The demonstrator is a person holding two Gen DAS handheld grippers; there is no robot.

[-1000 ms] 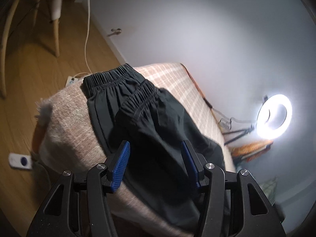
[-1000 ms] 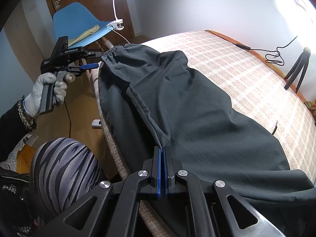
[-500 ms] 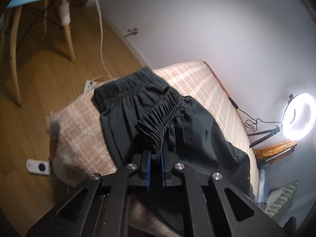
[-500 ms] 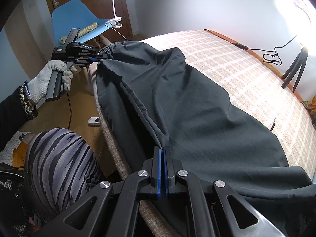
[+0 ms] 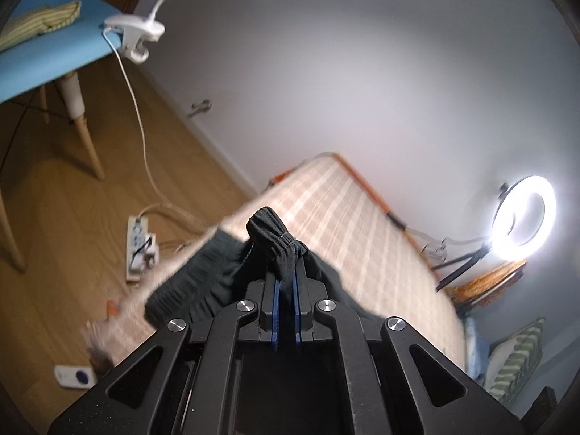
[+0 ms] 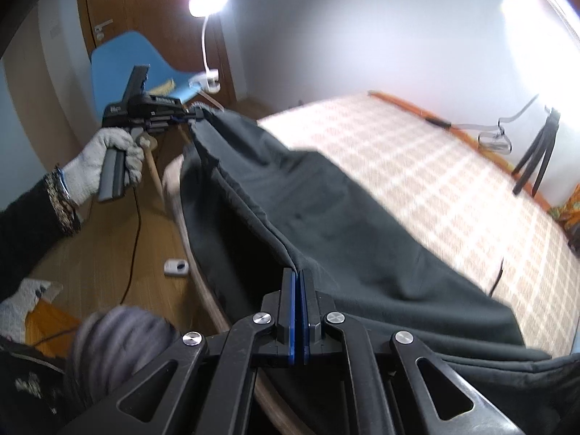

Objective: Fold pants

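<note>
Clearly the dark, thin-fabric pants (image 6: 326, 224) are light, limp and drapey (best taken at the gathered elastic waistband (image 5: 281, 243) and a seam edge). They lie on the checked bed (image 6: 417, 166), raised between both grips. The left gripper (image 5: 286, 290), open a second ago, is now clamped on the waistband; the right gripper (image 6: 298, 282) stays pinched on a fold.

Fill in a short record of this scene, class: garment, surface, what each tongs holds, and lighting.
garment: dark pants, partly lifted
surface: bed with a checked cover
left tongs: shut on the elastic waistband
right tongs: shut on a fabric edge farther down the pants
lighting: ring light on a tripod; clip lamp on the blue chair
</note>
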